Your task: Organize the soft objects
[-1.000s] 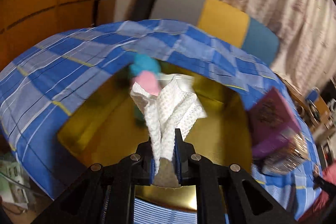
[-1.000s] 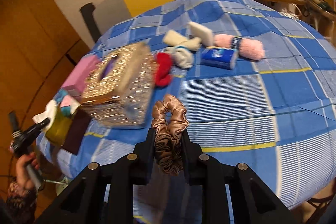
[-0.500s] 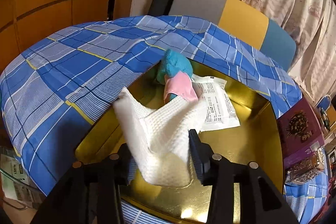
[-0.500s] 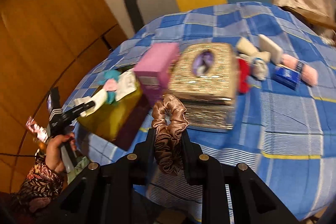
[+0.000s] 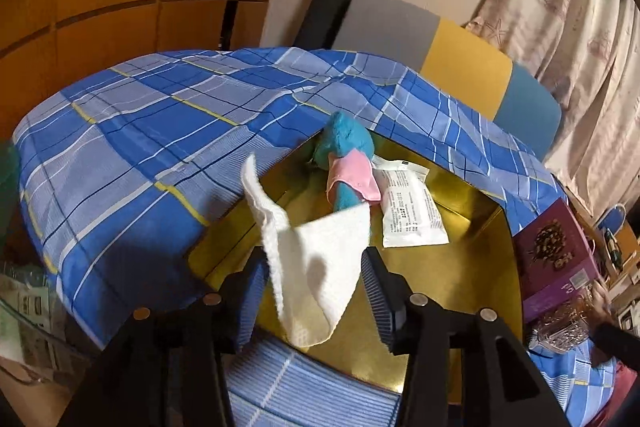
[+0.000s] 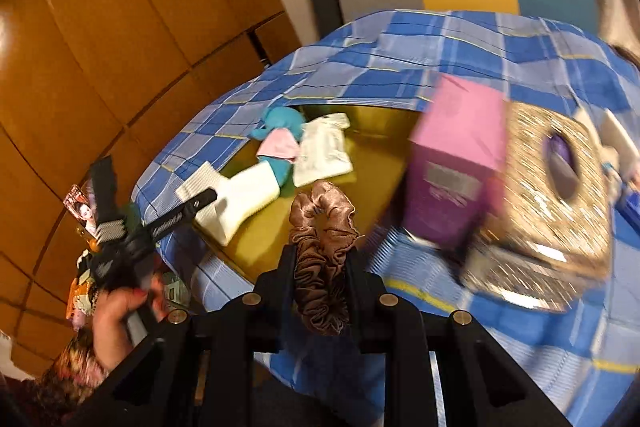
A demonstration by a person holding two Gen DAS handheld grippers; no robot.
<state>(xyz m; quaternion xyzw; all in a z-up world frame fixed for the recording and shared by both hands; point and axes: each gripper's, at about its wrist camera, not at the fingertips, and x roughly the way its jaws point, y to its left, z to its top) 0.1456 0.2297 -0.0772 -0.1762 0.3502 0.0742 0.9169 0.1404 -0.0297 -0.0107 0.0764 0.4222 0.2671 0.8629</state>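
left gripper (image 5: 314, 279) agape over white cloth (image 5: 316, 267); right gripper (image 6: 320, 259) pinching scrunchie (image 6: 322, 251)

Blue plaid cloth (image 5: 132, 147) covers the counter. Behind it: chair (image 5: 460, 63) with grey, yellow and teal back panels, curtain (image 5: 580, 27), orange wood panelling (image 6: 100, 27). Purple box (image 6: 452, 163) stands beside a glittery gold tissue box (image 6: 556, 203).

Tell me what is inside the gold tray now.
Inside the gold tray lie a blue plush toy with a pink cloth, a white packet and a white cloth. The cloth hides part of the bottom.
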